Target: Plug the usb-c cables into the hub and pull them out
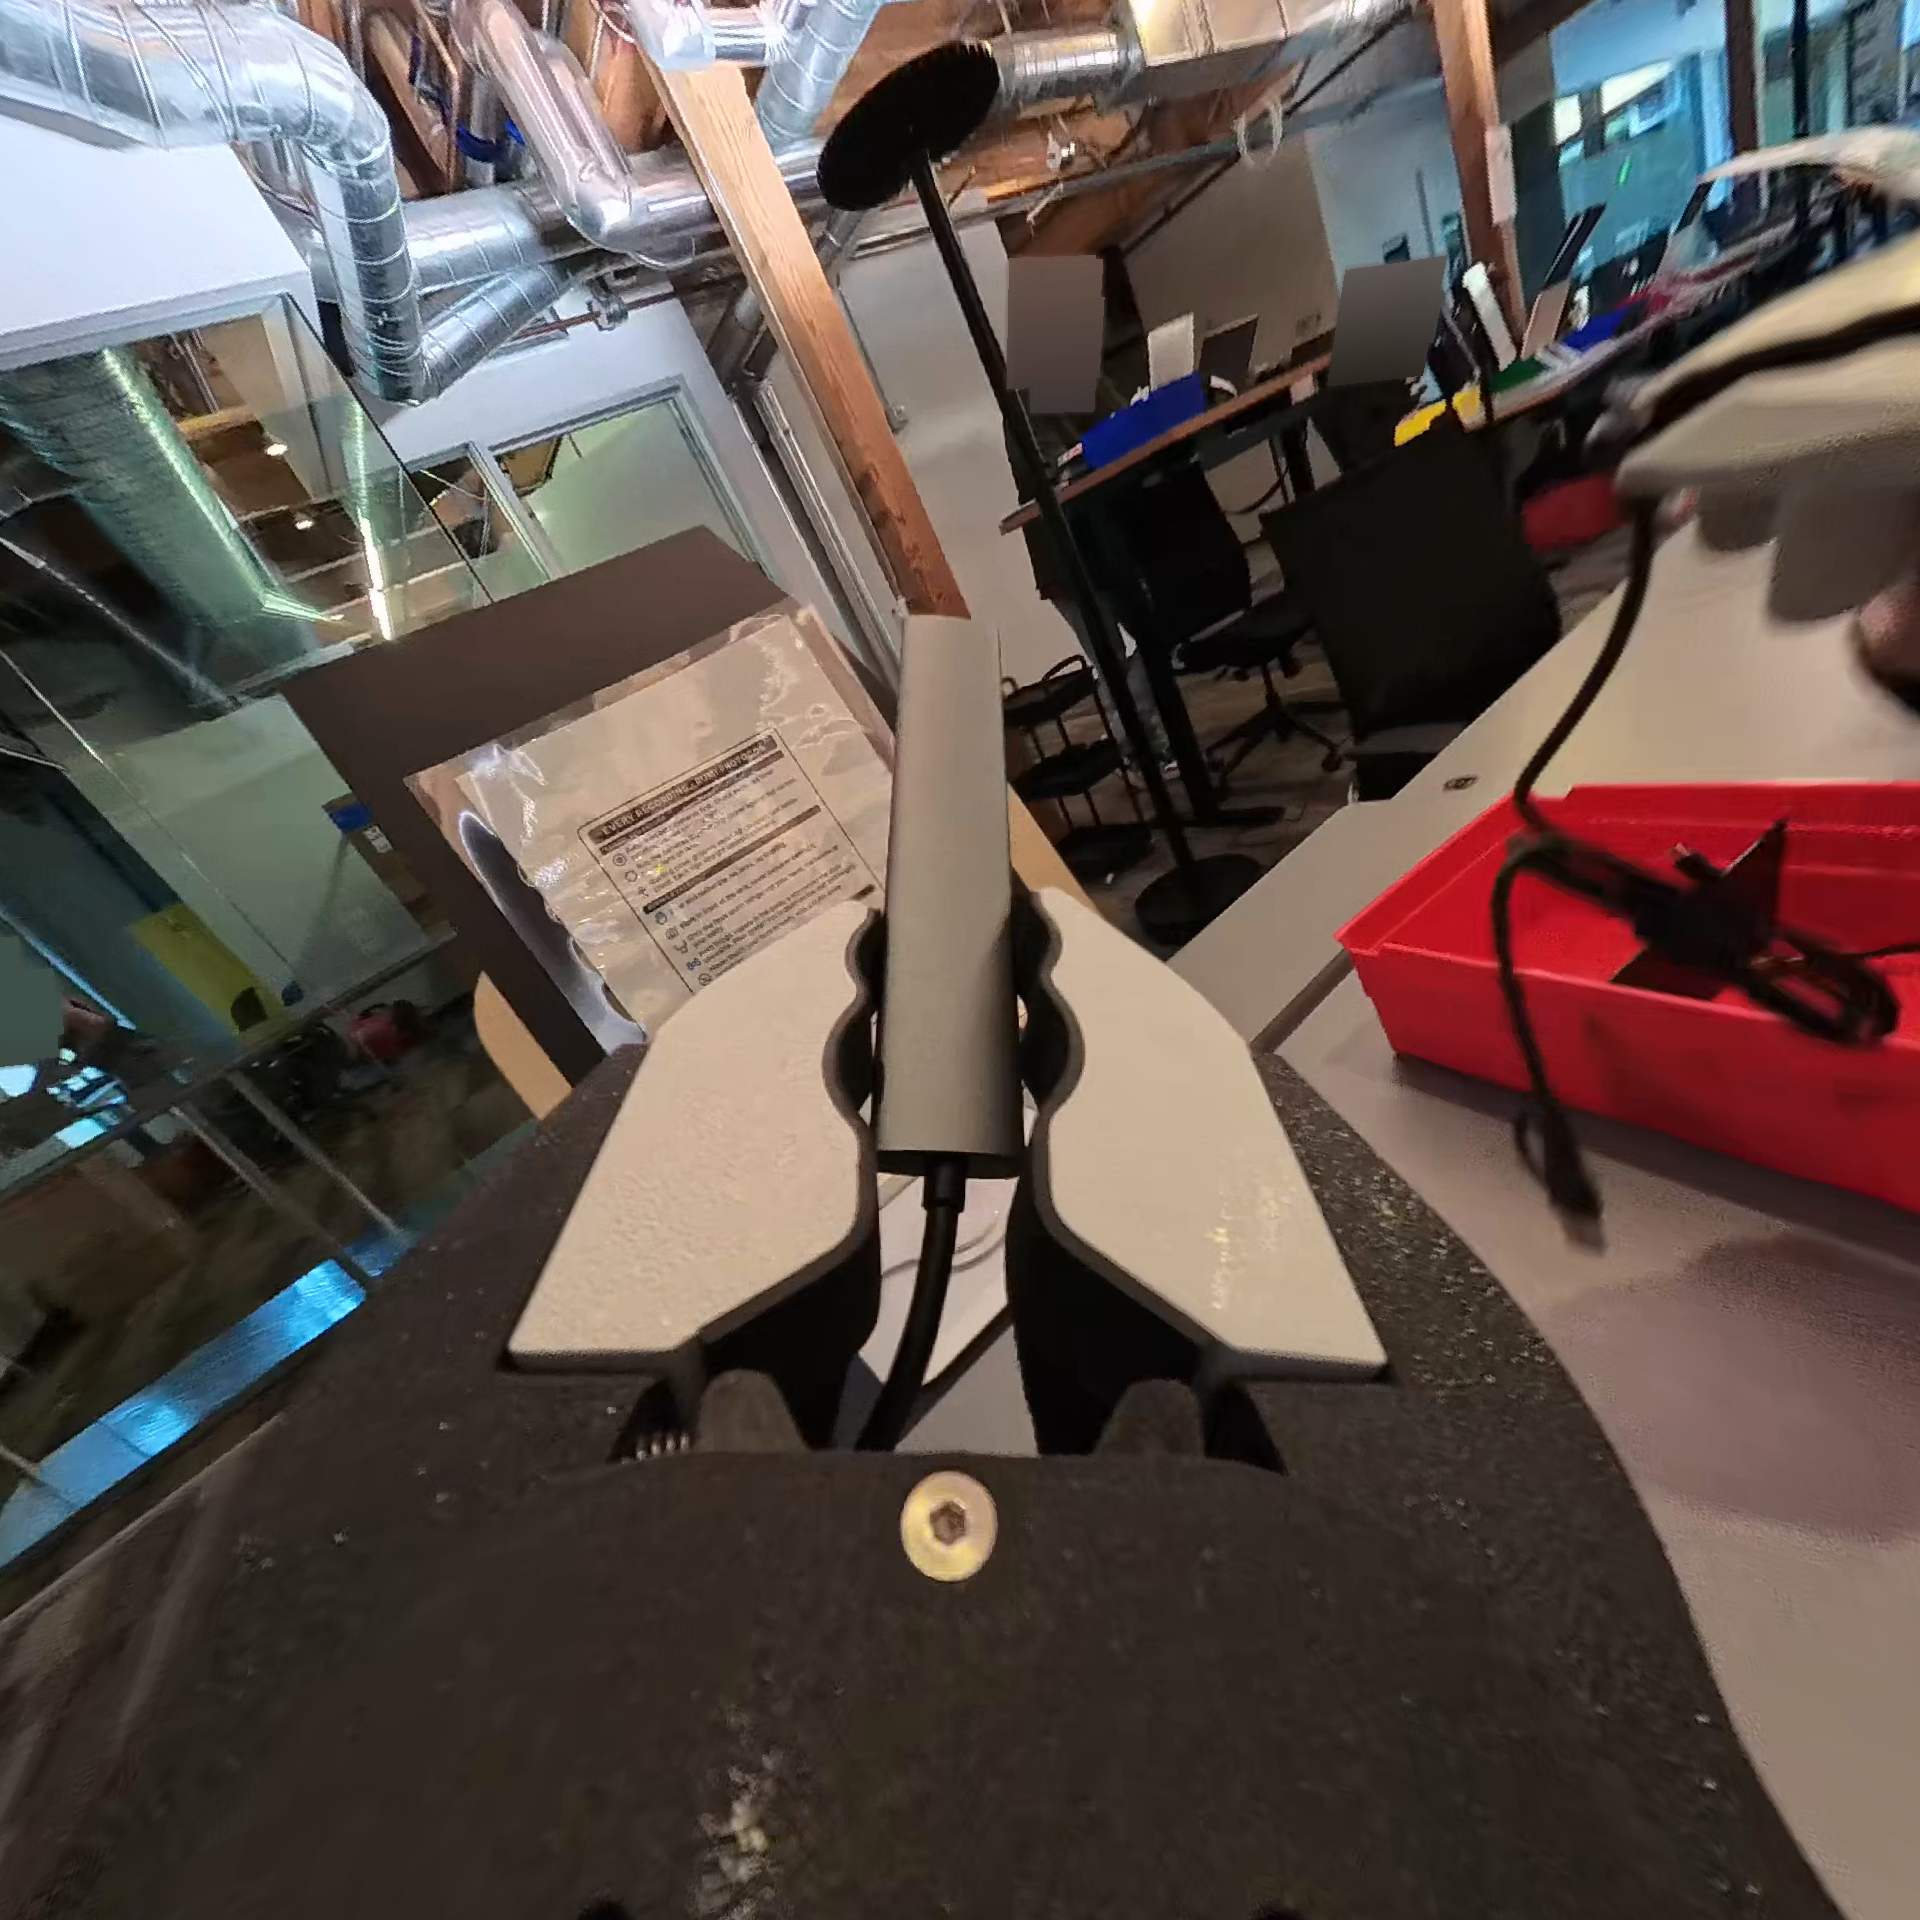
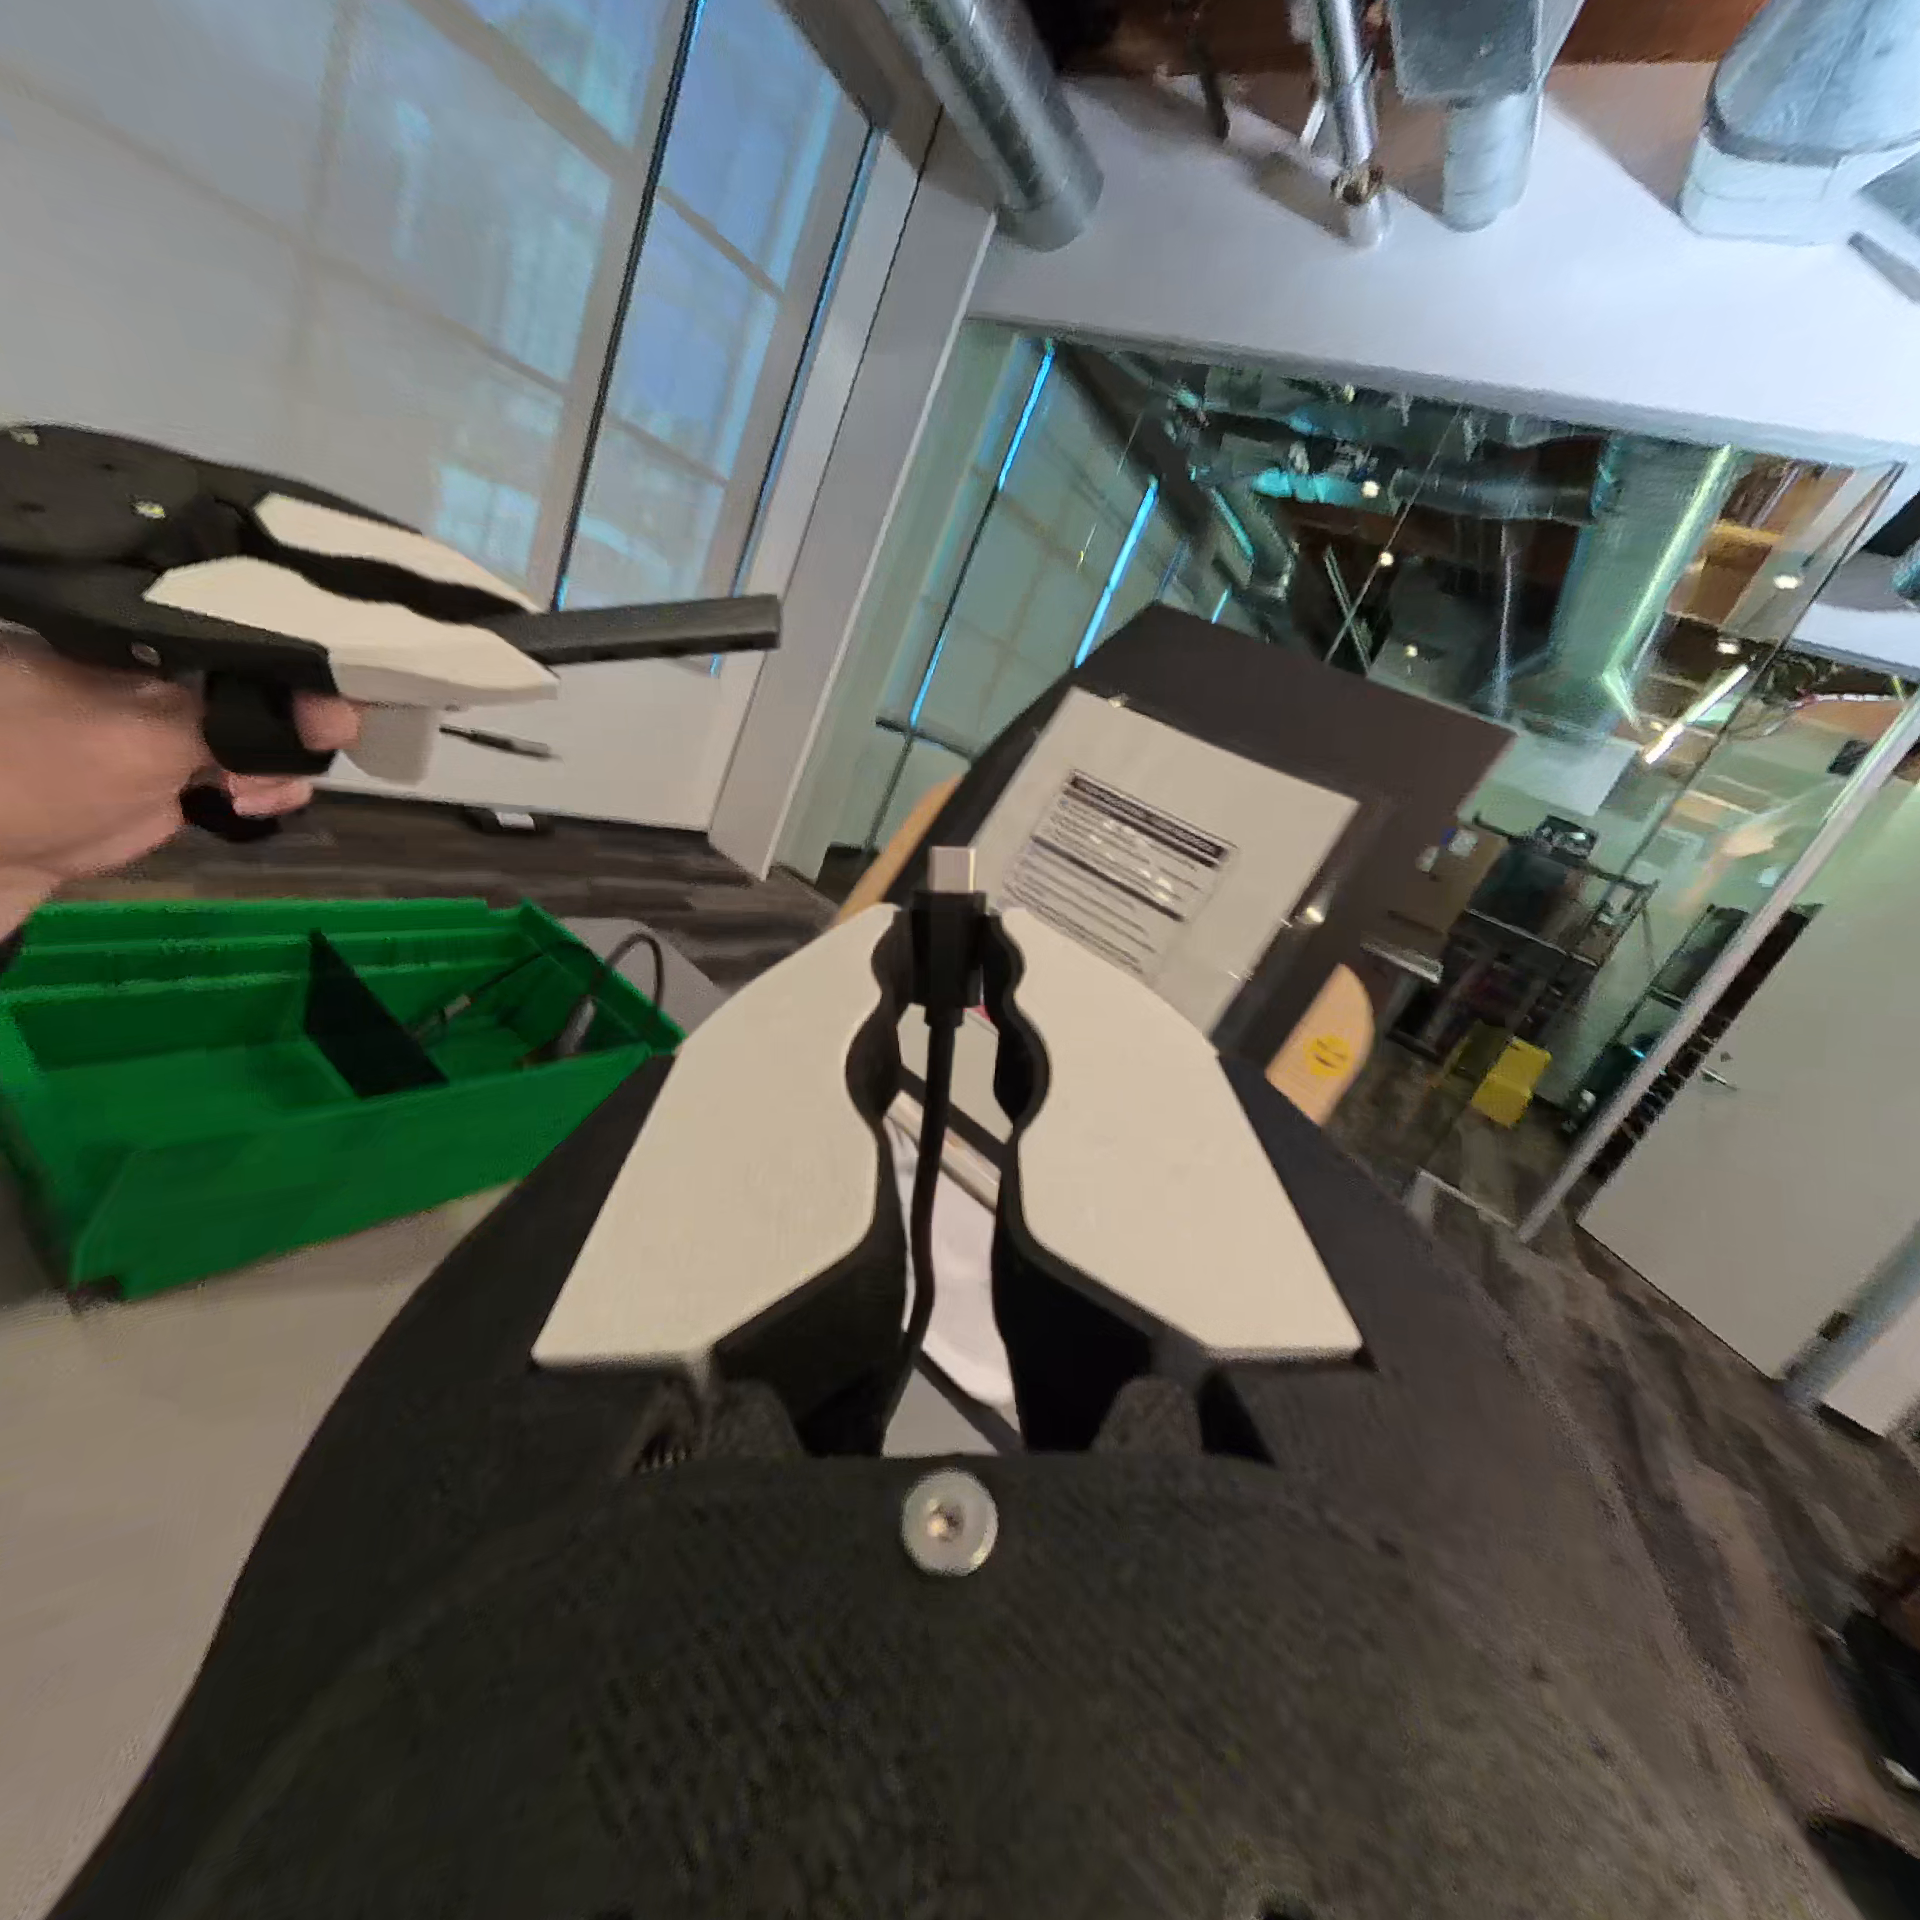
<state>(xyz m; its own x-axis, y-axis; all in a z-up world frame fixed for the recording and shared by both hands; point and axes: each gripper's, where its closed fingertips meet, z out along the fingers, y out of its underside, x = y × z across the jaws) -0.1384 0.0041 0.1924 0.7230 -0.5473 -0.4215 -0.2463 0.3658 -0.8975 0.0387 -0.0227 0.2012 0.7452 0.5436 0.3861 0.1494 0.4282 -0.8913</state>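
Note:
My left gripper [image 1: 948, 935] is shut on a dark grey hub [image 1: 945, 831], a long bar that sticks out forward, its own cable hanging down between the fingers. The hub also shows in the right wrist view [image 2: 665, 632], held up in the air at the left. My right gripper [image 2: 948, 925] is shut on a black usb-c cable [image 2: 940, 1049], its silver plug [image 2: 948, 868] pointing forward past the fingertips. In the left wrist view the right gripper [image 1: 1756, 488] is blurred at the upper right, the cable [image 1: 1538, 956] dangling from it over the table.
A red bin [image 1: 1475, 997] with a black divider and coiled black cables stands on the grey table [image 1: 1714, 1351] at the right. A green bin [image 2: 239, 1132] with a divider and cables stands at the left in the right wrist view. A floor lamp [image 1: 997, 343] stands behind.

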